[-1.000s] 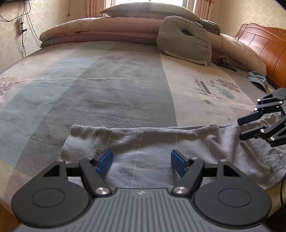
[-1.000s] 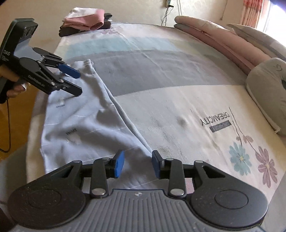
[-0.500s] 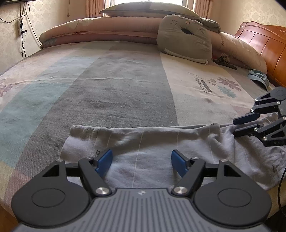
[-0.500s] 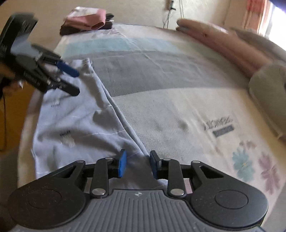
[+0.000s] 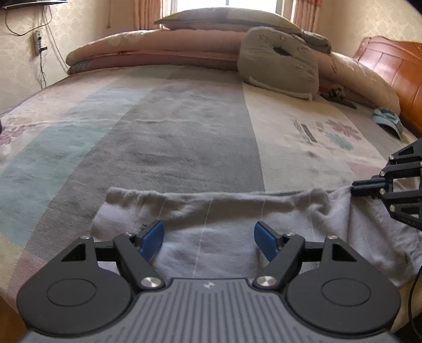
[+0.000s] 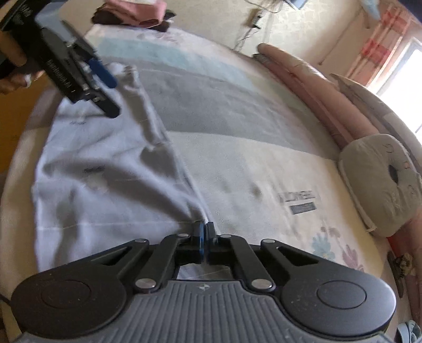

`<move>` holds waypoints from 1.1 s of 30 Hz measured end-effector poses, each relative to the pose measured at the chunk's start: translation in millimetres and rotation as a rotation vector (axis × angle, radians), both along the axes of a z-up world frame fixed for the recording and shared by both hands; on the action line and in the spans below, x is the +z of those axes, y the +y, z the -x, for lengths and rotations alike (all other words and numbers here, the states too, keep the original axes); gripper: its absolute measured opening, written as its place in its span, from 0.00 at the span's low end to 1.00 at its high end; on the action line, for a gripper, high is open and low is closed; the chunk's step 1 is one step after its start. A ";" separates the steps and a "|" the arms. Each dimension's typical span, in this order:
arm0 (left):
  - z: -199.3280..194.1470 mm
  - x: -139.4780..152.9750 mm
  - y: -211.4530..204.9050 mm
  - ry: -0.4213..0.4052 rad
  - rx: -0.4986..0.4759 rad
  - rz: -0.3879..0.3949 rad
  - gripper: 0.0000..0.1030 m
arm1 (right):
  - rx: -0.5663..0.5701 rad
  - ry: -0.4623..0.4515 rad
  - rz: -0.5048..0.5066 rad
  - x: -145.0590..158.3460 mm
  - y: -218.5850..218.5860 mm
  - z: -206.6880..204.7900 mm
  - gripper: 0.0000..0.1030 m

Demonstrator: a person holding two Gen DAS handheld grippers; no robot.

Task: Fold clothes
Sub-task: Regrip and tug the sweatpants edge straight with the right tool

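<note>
Right wrist view: my right tool point(image 6: 203, 232) pinches the grey garment point(image 6: 105, 168) at six o'clock; left tool point(image 5: 208, 238) wide, folding barely begun.

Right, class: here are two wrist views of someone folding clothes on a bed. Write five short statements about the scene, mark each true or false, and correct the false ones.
1. The right tool is shut on the grey garment's edge. True.
2. The left tool is clamped shut. False: its jaws stand wide open above the garment.
3. The garment hangs off the headboard. False: it lies on the bedsheet.
4. A grey cushion sits near the pillows. True.
5. Folded pink clothes lie at a far corner. True.
</note>
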State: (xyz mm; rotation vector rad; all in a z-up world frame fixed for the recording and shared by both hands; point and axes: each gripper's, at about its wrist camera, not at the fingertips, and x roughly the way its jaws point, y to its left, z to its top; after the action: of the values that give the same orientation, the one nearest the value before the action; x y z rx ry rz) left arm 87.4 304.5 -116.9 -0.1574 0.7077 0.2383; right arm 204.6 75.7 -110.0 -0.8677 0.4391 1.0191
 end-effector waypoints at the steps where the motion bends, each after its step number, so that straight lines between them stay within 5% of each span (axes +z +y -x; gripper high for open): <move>1: -1.2 -1.3 1.7 0.007 0.008 -0.003 0.74 | -0.018 -0.002 -0.009 1.6 0.7 -3.2 0.02; 6: -4.9 -2.4 1.7 0.019 0.018 -0.023 0.73 | -0.071 0.029 -0.024 -0.3 5.5 -15.4 0.03; 10: 1.2 12.6 -5.6 -0.028 -0.021 -0.013 0.72 | -0.054 0.075 -0.065 16.8 0.0 -6.6 0.14; 12: -0.9 13.1 -9.7 -0.024 -0.082 0.018 0.72 | -0.024 0.112 -0.092 25.7 -3.1 0.4 0.29; 16: -16.3 3.4 -16.9 0.012 -0.156 0.044 0.73 | 0.012 0.185 -0.100 26.1 -2.8 11.1 0.34; 22: -31.4 -4.7 -8.4 0.019 -0.070 0.065 0.75 | 0.016 0.314 -0.056 9.8 -1.1 16.6 0.41; 33: -36.7 -5.5 -12.5 0.032 -0.038 0.018 0.77 | -0.168 0.440 -0.074 8.2 -122.8 10.4 0.63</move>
State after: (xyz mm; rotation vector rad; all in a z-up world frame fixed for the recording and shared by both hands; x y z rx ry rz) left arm 124.2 292.0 -122.3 -0.1576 0.7439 0.1981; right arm 194.1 -47.1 -101.8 -0.5262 0.8267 1.0623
